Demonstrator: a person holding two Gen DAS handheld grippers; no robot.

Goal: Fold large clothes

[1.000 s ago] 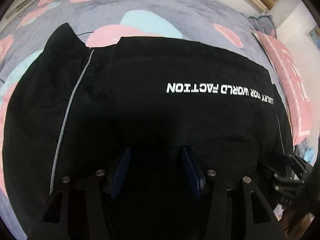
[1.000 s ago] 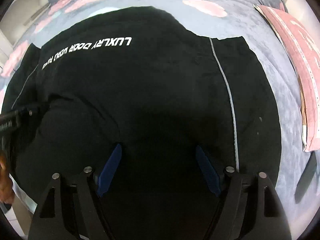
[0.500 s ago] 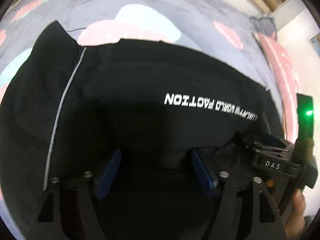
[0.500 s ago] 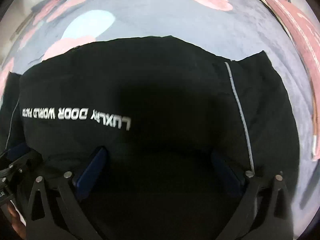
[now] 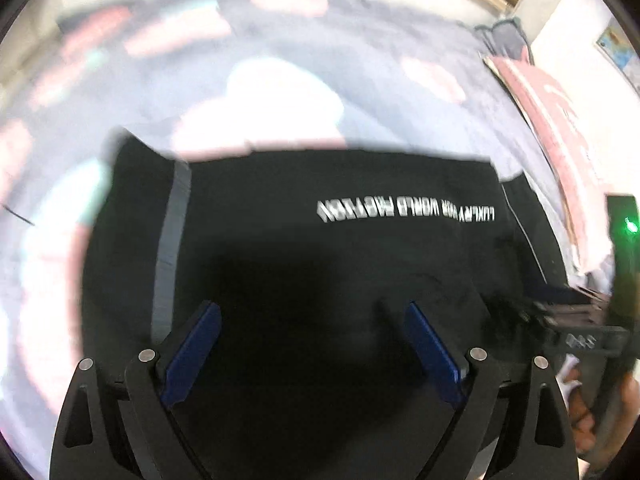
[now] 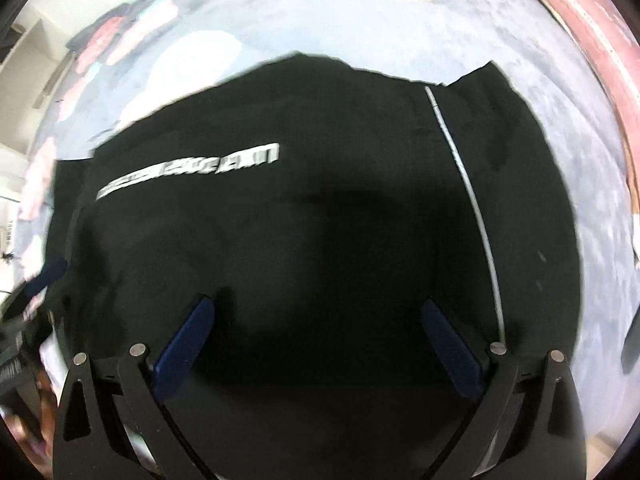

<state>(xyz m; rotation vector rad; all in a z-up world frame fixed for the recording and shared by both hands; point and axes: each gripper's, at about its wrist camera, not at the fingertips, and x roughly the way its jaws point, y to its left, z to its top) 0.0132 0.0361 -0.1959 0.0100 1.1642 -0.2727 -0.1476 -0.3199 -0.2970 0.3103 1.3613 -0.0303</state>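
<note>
On the grey bedspread (image 5: 400,112) the black garment (image 5: 320,264) lies wide from side to side under us, below both spread, empty grippers: left gripper (image 5: 312,352) whose jaws are opening, right gripper (image 6: 316,344).

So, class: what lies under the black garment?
The black garment lies on a grey bedspread with pink and pale blue patches, seen around its far edge. What the bedspread looks like beneath the cloth is covered.

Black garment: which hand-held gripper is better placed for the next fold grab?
Roughly even, slight edge right. Right hand-held gripper is open beside the piped edge of the black garment; left hand-held gripper is opening over mid-fabric.
</note>
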